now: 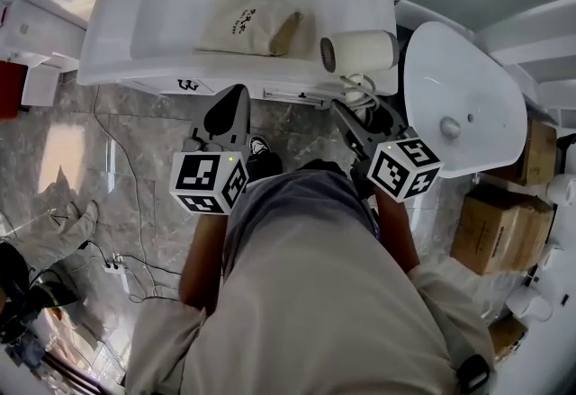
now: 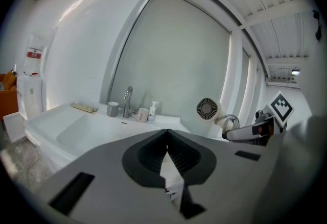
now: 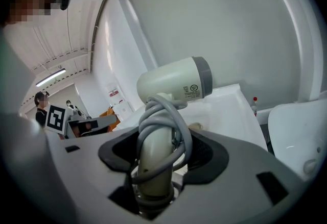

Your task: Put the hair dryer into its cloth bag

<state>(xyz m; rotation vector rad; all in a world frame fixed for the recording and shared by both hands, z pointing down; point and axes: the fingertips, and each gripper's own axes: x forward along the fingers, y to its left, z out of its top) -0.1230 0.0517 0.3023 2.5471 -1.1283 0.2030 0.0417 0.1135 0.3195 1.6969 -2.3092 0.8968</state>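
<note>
Closest in, the left gripper point(image 2: 167, 139) has its jaws pressed together with nothing between them, pointing toward twelve o'clock at the sink counter point(image 1: 108, 42). Just beside it, at one o'clock, the right gripper point(image 3: 156, 141) stands wide and pinches the handle of the hair dryer point(image 1: 364, 49), with the grey cord point(image 3: 163, 116) looped round that handle. The dryer's cream barrel lies sideways over the counter's right-hand corner. Farther off at twelve o'clock, the cloth bag point(image 1: 241, 22) lies flat in the basin, well apart from the dryer. Beyond it is the faucet point(image 2: 127, 100). A white toilet point(image 1: 463, 105) sits at two o'clock, cardboard boxes point(image 1: 490, 227) at three.
</note>
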